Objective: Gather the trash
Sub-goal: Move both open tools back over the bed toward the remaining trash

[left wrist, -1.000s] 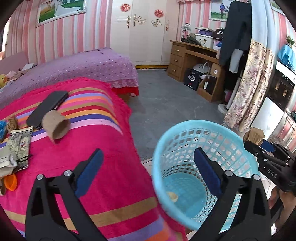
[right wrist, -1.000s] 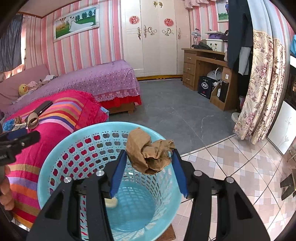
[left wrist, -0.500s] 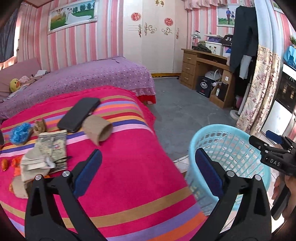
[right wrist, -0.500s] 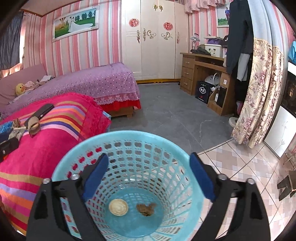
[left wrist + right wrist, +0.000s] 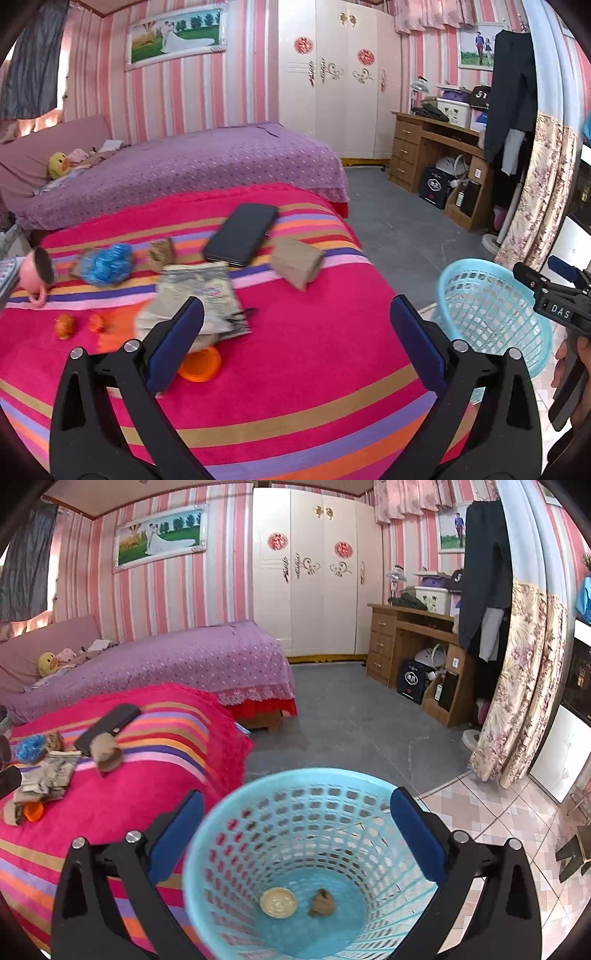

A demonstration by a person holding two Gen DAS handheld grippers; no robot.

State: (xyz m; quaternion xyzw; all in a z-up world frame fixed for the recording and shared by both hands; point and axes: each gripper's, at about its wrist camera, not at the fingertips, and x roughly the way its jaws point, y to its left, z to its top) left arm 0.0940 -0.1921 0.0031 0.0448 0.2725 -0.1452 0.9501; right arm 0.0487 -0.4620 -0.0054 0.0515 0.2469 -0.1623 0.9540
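Right gripper [image 5: 295, 834] hangs spread wide and empty right over the basket [image 5: 229, 834], where a wad [image 5: 322, 902] already lies. Left gripper [image 5: 295, 339], also splayed and empty, faces the remaining trash [image 5: 201, 299] on the blanket [image 5: 314, 387] beside the basket.

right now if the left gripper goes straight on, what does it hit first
Most likely the bed cover: the open left gripper points at bare cover, just right of the paper wrapper. Depth is unclear.

The basket [image 5: 258, 834] is perforated, smooth light-blue plastic. The blanket [image 5: 314, 369] is fuzzy striped cloth. The phone [image 5: 242, 233] looks matt black.
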